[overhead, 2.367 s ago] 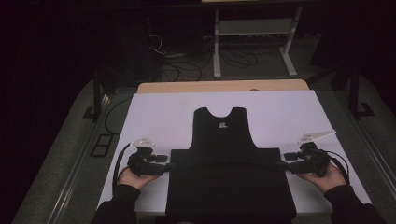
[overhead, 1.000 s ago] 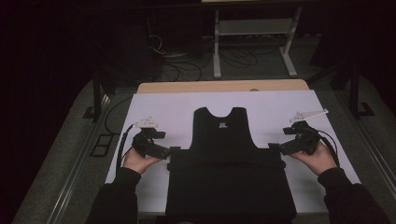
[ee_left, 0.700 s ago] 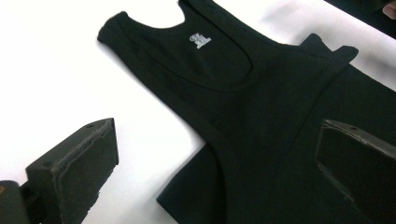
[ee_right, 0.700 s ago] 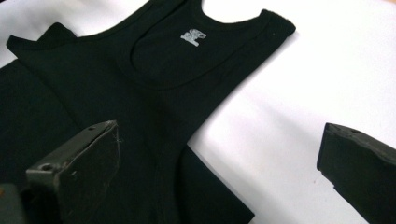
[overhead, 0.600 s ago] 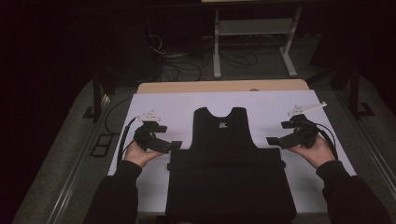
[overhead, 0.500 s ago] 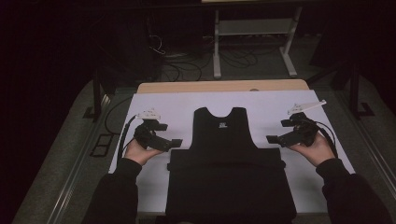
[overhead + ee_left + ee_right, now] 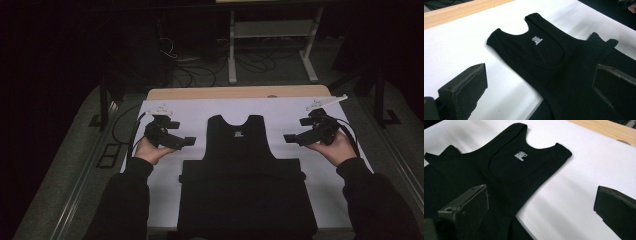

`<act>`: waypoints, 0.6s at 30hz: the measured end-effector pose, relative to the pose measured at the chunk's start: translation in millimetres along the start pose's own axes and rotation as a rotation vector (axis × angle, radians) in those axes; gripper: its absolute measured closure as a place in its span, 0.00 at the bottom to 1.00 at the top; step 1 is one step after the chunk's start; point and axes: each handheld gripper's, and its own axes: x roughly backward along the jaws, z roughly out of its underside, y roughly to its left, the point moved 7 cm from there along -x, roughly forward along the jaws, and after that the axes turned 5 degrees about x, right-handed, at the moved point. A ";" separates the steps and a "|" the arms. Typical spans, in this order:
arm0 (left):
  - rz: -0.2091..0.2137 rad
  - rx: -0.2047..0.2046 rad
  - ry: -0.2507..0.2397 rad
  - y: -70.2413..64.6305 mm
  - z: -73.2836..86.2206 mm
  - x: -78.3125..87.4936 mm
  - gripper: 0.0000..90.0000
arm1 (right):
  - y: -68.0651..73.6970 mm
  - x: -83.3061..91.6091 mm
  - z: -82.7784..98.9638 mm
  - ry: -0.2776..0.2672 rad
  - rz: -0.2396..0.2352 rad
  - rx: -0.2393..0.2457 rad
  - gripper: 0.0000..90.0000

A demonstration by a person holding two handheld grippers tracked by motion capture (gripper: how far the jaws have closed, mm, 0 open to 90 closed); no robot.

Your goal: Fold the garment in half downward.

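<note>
Flat on the white table cover (image 7: 300, 112) lies a black tank top (image 7: 245, 165), its neckline toward the far edge and its hem at the near edge, where the lower body looks folded into a wider block than the chest above it. A small white neck label (image 7: 238, 133) sits just below the collar; in the left gripper view the label (image 7: 537, 40) reads clearly against the dark cloth of the tank top (image 7: 564, 65), and the right gripper view shows the same label (image 7: 520, 155) on the tank top (image 7: 506, 170) from the other side.

The left gripper (image 7: 189, 141) hangs over bare cover off the garment's left side, level with its armhole and near the left edge, held in the person's left hand (image 7: 150, 150). Its jaws stand wide apart with nothing between them, one over white cover and one over black cloth in the left gripper view. The right gripper (image 7: 290, 138) mirrors it near the right edge, held in the right hand (image 7: 337, 147), jaws likewise spread and empty. Neither tool touches the fabric, as far as the dim high view allows.

Beyond the cover, a strip of bare wooden tabletop (image 7: 240, 92) runs along the far edge, and a white metal stand (image 7: 272, 35) rises from the floor behind it among loose cables (image 7: 250, 62).
</note>
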 end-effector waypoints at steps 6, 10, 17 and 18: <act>-0.003 0.003 0.006 5.6 -7.2 -3.1 0.00 | -6.4 -3.7 -7.0 0.007 0.008 -0.002 0.00; 0.005 0.000 0.004 7.7 -12.4 -5.8 0.00 | -11.4 -6.6 -11.0 0.008 0.013 -0.001 0.00; 0.004 -0.002 0.001 12.4 -21.7 -14.1 0.00 | -16.8 -13.1 -17.4 0.011 0.019 -0.009 0.00; 0.003 -0.006 0.002 13.3 -22.8 -14.9 0.00 | -17.6 -14.1 -18.2 0.009 0.019 -0.007 0.00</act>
